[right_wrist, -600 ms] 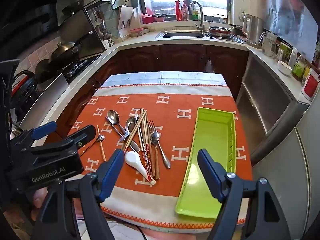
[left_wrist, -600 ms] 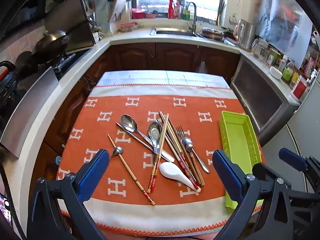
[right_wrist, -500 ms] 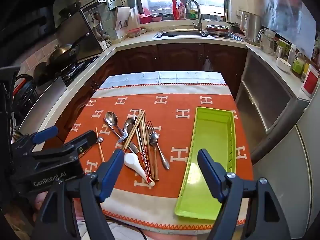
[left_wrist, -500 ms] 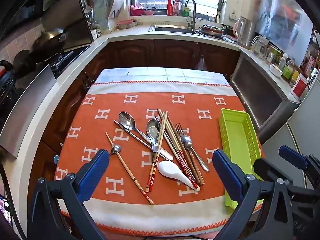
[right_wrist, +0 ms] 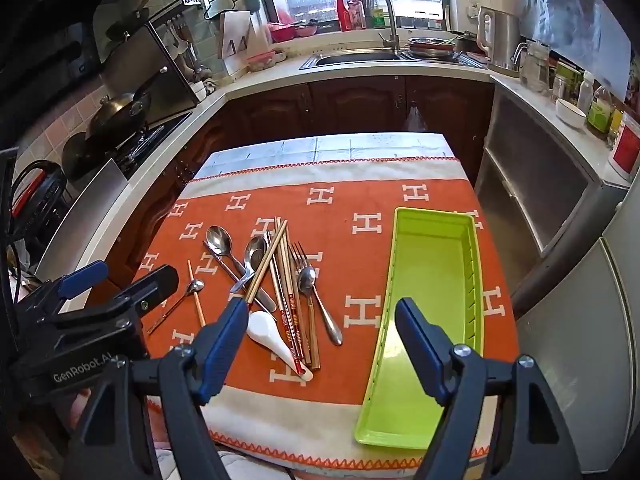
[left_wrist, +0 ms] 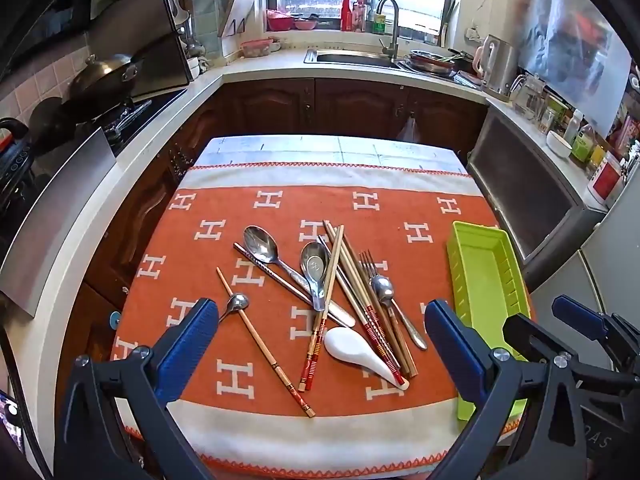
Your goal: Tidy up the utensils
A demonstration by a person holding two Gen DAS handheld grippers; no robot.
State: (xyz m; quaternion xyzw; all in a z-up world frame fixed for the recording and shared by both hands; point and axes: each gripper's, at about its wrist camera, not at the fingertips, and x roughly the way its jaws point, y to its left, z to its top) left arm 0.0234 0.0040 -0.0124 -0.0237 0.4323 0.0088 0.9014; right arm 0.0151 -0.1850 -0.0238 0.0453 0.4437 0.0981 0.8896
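Spoons (left_wrist: pixel 260 240), a fork (left_wrist: pixel 370 264), chopsticks (left_wrist: pixel 332 272) and a white spoon (left_wrist: pixel 356 350) lie mixed in a pile in the middle of the desk. The green tray (right_wrist: pixel 432 276) lies empty along the desk's right edge.

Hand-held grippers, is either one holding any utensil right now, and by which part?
Nothing is held. The left hand-held gripper and right hand-held gripper are both open above the table, utensils untouched.
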